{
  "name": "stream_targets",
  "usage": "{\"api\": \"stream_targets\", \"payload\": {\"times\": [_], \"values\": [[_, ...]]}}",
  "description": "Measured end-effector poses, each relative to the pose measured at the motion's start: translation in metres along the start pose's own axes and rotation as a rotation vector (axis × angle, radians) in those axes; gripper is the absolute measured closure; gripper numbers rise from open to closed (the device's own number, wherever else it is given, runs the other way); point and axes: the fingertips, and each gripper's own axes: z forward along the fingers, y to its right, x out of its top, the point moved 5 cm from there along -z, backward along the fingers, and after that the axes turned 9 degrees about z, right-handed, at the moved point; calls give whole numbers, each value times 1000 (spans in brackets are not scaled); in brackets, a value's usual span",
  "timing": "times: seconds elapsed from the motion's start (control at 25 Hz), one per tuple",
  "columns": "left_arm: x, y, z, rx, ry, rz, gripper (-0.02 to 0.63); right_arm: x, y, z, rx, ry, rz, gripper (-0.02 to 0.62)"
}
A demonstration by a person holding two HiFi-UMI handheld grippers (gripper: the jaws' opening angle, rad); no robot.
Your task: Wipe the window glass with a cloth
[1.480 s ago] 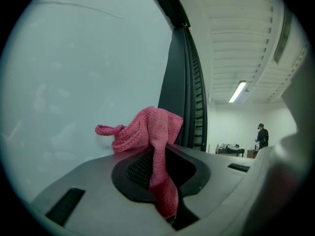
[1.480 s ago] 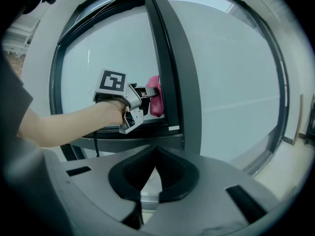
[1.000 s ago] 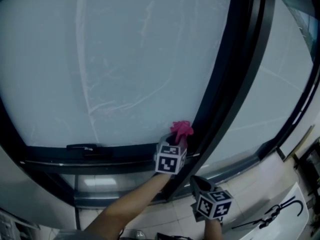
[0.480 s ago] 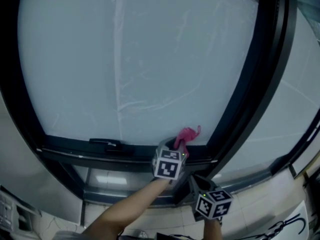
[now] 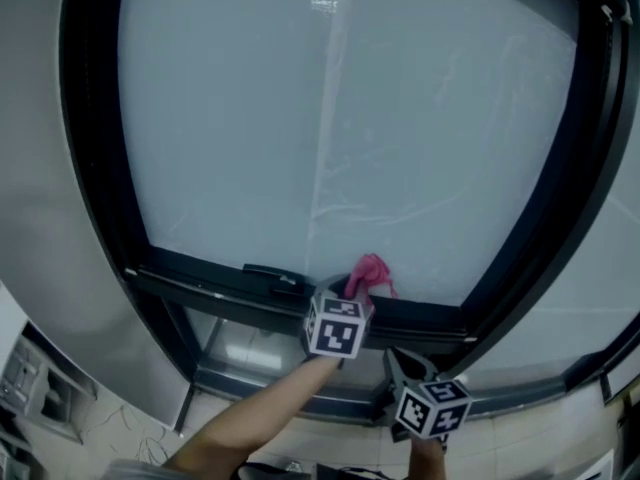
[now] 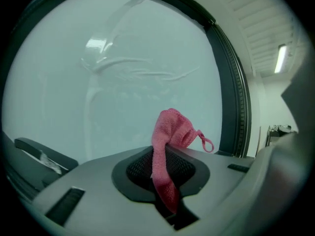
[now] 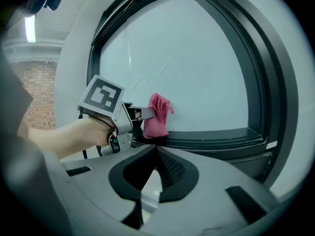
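Note:
A pink cloth point(image 5: 368, 271) is pinched in my left gripper point(image 5: 355, 290), which is shut on it. The cloth rests against the bottom strip of the window glass point(image 5: 330, 118), just above the dark lower frame point(image 5: 200, 278). In the left gripper view the cloth point(image 6: 170, 127) sticks up out of the jaws with a small loop at its right, in front of the glass point(image 6: 123, 92). My right gripper point(image 5: 402, 363) hangs lower and to the right, shut and holding nothing. Its view shows the left gripper point(image 7: 138, 114) and the cloth point(image 7: 156, 116) at the glass.
Faint streaks point(image 5: 350, 208) cross the pane. A dark handle point(image 5: 270, 271) lies on the lower frame left of the cloth. The thick black side frame point(image 5: 530, 238) rises at the right, with another pane point(image 5: 610, 268) beyond it. A grey wall point(image 5: 50, 218) stands at the left.
The left gripper and cloth have slid left along the bottom of the pane, away from the right-hand frame. The head view has swung left. The right gripper stays low.

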Motion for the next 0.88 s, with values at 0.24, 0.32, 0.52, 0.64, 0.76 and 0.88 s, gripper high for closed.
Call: {"api": "stream_targets", "payload": {"times": [0.24, 0.32, 0.52, 0.64, 0.76, 0.88], "values": [[6, -45, -33, 84, 33, -26, 551, -2, -34, 21, 87, -21, -32, 606], [8, -60, -43, 113, 46, -36, 551, -3, -43, 27, 108, -30, -42, 606], [12, -96, -63, 175, 70, -56, 551, -3, -63, 39, 145, -51, -65, 606], [11, -120, -72, 208, 71, -60, 551, -5, -77, 48, 166, -66, -79, 606], [7, -142, -81, 241, 69, -66, 551, -8, -90, 57, 187, -82, -94, 606], [3, -163, -92, 280, 69, -71, 551, -9, -102, 66, 205, -95, -107, 606]]}}
